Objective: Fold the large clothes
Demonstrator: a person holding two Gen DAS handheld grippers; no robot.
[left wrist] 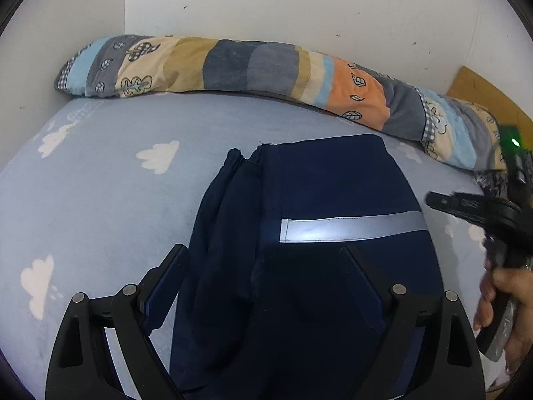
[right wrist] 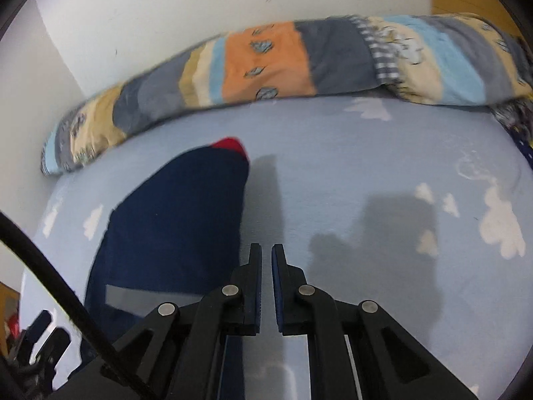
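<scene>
A dark navy garment (left wrist: 299, 266) with a grey reflective stripe (left wrist: 349, 230) lies folded on the light blue cloud-print bed sheet (left wrist: 100, 183). My left gripper (left wrist: 263, 256) is open and hovers over the garment's near part, its fingers wide apart on either side. In the right wrist view the same garment (right wrist: 173, 230) lies to the left, showing a red corner (right wrist: 231, 145) at its far end. My right gripper (right wrist: 266, 256) is shut on nothing, over bare sheet just right of the garment's edge. It also shows in the left wrist view (left wrist: 466, 206), held by a hand.
A long rolled patchwork blanket (left wrist: 250, 66) lies along the far edge of the bed against a white wall (left wrist: 299, 0). A brown board (left wrist: 483, 90) stands at the far right corner. A black cable (right wrist: 50, 266) crosses the right wrist view's lower left.
</scene>
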